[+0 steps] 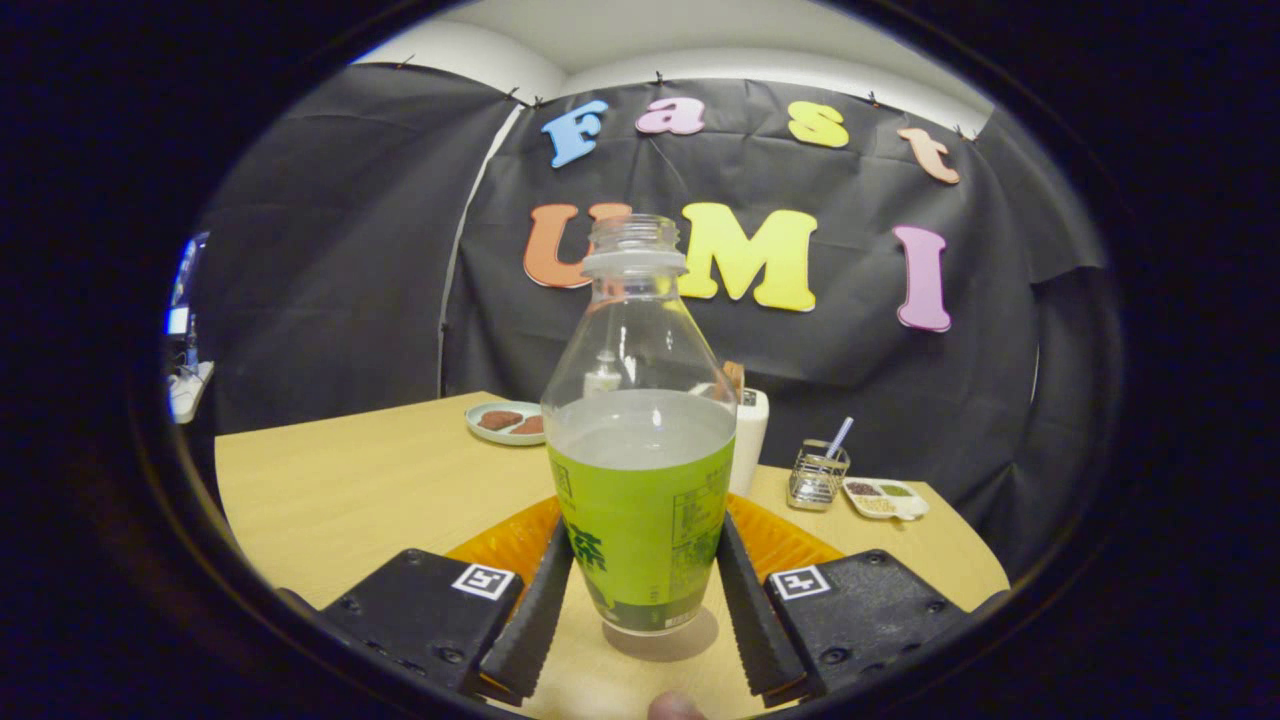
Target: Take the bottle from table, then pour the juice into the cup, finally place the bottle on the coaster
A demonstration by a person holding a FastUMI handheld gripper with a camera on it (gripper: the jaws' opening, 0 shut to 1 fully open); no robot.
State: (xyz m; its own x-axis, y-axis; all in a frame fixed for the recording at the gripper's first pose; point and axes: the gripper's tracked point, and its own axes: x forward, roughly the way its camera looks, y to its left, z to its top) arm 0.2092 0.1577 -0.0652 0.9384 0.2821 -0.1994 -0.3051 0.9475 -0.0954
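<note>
A clear, uncapped bottle [640, 450] with a green label stands upright between my fingers, about half full of pale liquid. My gripper [642, 530] is shut on it, both fingers pressing the label's sides. The bottle's base hangs just over the wooden table [350, 500], with a shadow below it; I cannot tell whether it touches. An orange ribbed coaster [500, 545] lies flat on the table just beyond the base and partly under the fingertips. A white cup [752, 435] stands behind the bottle, mostly hidden by it.
A pale plate [505, 422] with brown pieces sits at the table's far left. A small wire basket [817, 475] with a straw and a little divided white dish [885, 497] sit at the far right. A person's fingertip [675, 708] shows behind the fingers.
</note>
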